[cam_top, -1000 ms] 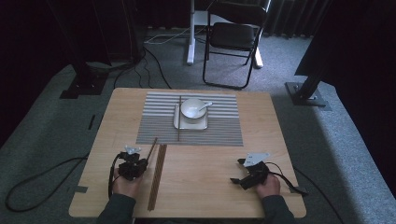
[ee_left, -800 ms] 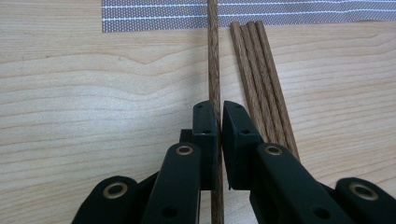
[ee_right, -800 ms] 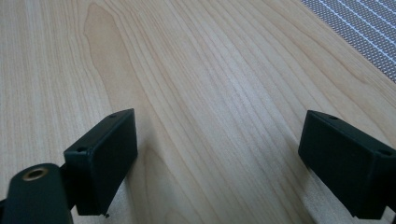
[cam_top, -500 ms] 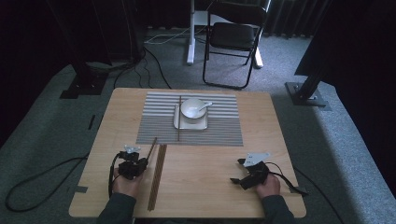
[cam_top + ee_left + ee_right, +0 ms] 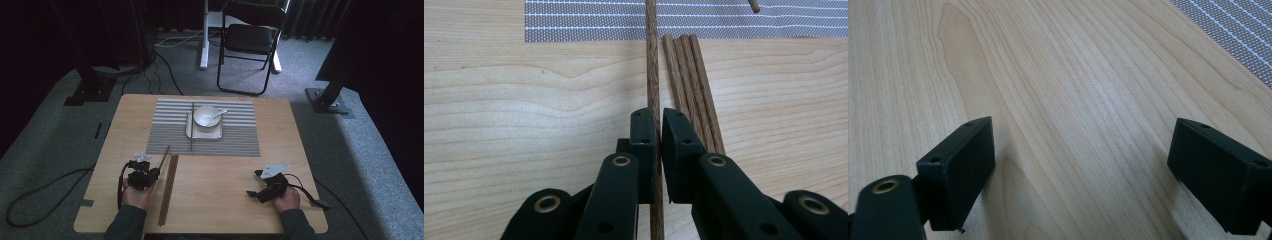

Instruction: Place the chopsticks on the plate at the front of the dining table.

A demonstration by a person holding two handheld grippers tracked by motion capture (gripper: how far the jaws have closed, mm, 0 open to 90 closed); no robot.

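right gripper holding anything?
No: in the right gripper view the right gripper has its jaws standing wide apart over the bare wooden table, with nothing between them.

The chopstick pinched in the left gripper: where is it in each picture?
High view: the chopstick slants up from the left gripper, at lower left.
Left gripper view: it runs up the middle, clamped between the fingers.
Right gripper view: bare table, no chopstick.
Shared landmark: the striped placemat.
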